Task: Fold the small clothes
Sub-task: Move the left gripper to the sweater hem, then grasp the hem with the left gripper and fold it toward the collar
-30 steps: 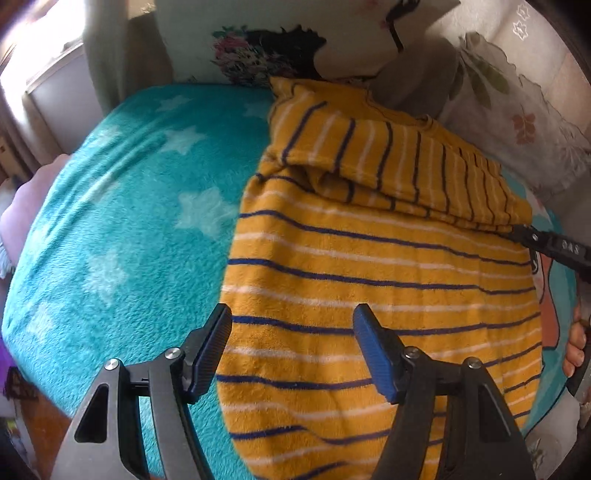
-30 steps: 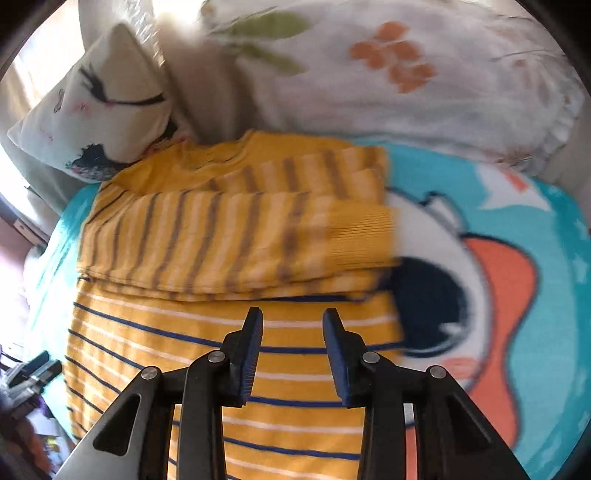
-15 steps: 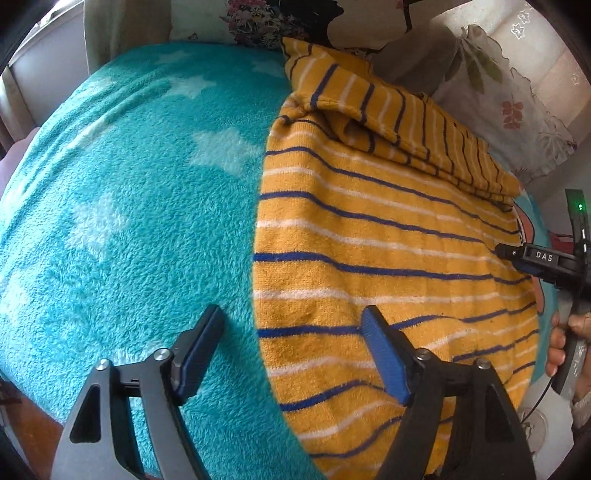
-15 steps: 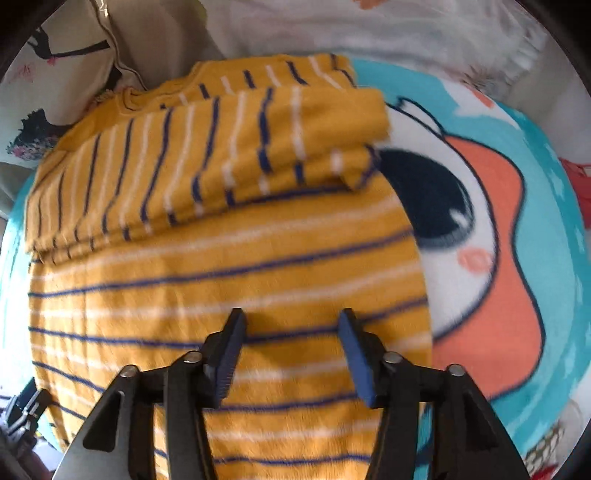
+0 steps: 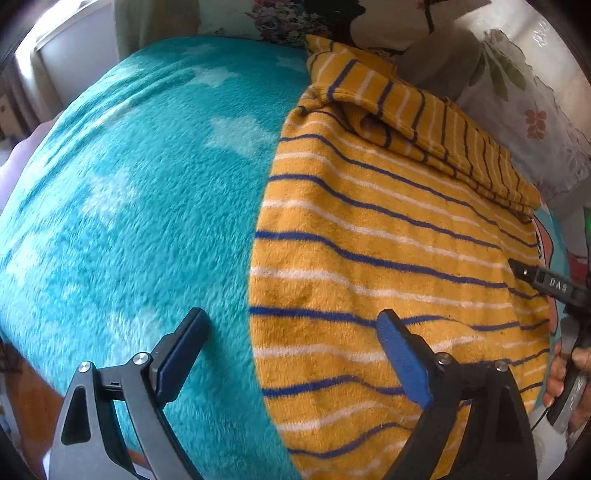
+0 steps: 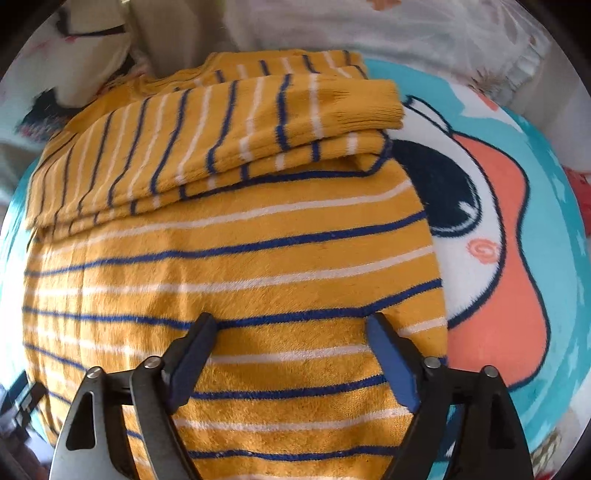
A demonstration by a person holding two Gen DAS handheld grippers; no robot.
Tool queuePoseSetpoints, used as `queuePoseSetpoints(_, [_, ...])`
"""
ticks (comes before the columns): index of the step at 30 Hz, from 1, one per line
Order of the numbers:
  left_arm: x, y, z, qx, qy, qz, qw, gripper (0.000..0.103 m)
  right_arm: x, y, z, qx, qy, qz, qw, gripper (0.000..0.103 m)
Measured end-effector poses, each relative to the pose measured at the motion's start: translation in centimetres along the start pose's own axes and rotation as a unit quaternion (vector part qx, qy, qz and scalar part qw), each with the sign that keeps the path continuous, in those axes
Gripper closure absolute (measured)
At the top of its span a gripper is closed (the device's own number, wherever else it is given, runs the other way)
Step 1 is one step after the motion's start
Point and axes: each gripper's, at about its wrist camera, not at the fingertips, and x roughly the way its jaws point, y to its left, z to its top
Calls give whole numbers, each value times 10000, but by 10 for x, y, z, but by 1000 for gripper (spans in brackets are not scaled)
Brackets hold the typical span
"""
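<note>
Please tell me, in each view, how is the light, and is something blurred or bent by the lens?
Left wrist view: bright daylight from the upper left, turquoise blanket bulged by the fisheye and smeared at its left edge. Right wrist view: striped yellow sweater evenly lit, slightly soft, its stripes curved; pillows behind overexposed.

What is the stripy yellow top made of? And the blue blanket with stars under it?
The yellow top looks like soft fleece or terry knit: its surface is fuzzy and matte, with a ribbed cuff on the folded sleeve. The blue blanket looks like plush fleece, with a longer, shaggy pile that catches the light.
</note>
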Motion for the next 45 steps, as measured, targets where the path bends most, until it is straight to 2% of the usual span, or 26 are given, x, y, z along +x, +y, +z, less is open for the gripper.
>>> queuePoseSetpoints(1, [-5,4,-4,-138,-23,-96,9999,25,-2,1,-4,-112,-12,26,9999,14])
queuePoseSetpoints(2, [-12,11,-7,-325,-71,-259,9991,44,-4,1,-7,-186,14,65,9998,14])
queuePoseSetpoints(3, [-22,22,-9,-539,-131,-385,9977,48,-8,1,-11,-265,24,162,9995,16])
queuePoseSetpoints(4, [-32,30,-11,-706,-242,-364,9965,49,-16,-2,-18,-296,-61,293,9991,20])
queuePoseSetpoints(6, [-53,49,-16,-1009,-600,-214,9928,47,-37,-16,-30,-269,-361,476,9979,21])
queuePoseSetpoints(8, [-59,65,-21,-1238,-674,-252,9897,38,-50,-37,-37,-160,-506,523,9972,20])
queuePoseSetpoints(10, [-53,73,-28,-1463,-556,-340,9871,37,-53,-63,-53,86,-471,651,9967,19])
queuePoseSetpoints(13, [-38,72,-42,-1614,-304,-731,9837,37,-43,-105,-73,655,-271,1041,9920,19])
queuePoseSetpoints(16, [-27,59,-47,-1620,-213,-1279,9782,37,-34,-134,-88,1166,-55,1751,9776,20])
queuePoseSetpoints(17, [-26,51,-47,-1560,-237,-1328,9785,37,-37,-138,-92,1236,-118,1945,9730,20])
queuePoseSetpoints(20, [-19,32,-43,-1496,-121,-1753,9730,37,-40,-136,-99,1262,-3,2575,9580,21])
queuePoseSetpoints(22, [-17,21,-44,-1442,-62,-2012,9689,38,-31,-126,-102,1218,290,3085,9430,21])
queuePoseSetpoints(24, [-15,12,-46,-1400,13,-2198,9655,42,-32,-114,-105,1132,323,3307,9364,21])
queuePoseSetpoints(27, [-14,9,-54,-1463,116,-2309,9618,42,-26,-97,-108,1137,545,3765,9178,21])
queuePoseSetpoints(29, [-14,11,-60,-1480,171,-2415,9589,42,-23,-82,-113,1054,651,3966,9096,21])
queuePoseSetpoints(33, [-17,6,-71,-1298,231,-2490,9595,42,-21,-67,-124,966,828,4241,8967,21])
queuePoseSetpoints(35, [-17,3,-75,-1278,237,-2535,9586,42,-22,-60,-130,876,859,4264,8962,21])
queuePoseSetpoints(37, [-15,1,-73,-1335,271,-2550,9573,42,-24,-47,-129,774,796,4114,9047,26])
queuePoseSetpoints(38, [-15,-1,-72,-1371,307,-2445,9594,50,-25,-42,-128,706,768,4002,9105,29])
queuePoseSetpoints(39, [-14,-1,-70,-1380,356,-2250,9639,61,-25,-39,-128,647,749,3836,9182,40])
queuePoseSetpoints(40, [-12,-2,-67,-1371,426,-2058,9680,92,-25,-37,-127,608,719,3635,9268,60])
queuePoseSetpoints(41, [-9,-2,-64,-1380,508,-1961,9695,94,-24,-34,-126,574,721,3395,9361,69])
queuePoseSetpoints(42, [-9,0,-62,-1473,518,-1961,9681,95,-24,-35,-126,567,730,3323,9386,82])
queuePoseSetpoints(43, [-12,1,-60,-1486,486,-1928,9687,95,-24,-38,-124,576,737,3322,9386,84])
queuePoseSetpoints(45, [-24,-1,-59,-1335,350,-1735,9751,95,-25,-37,-122,508,715,3303,9398,87])
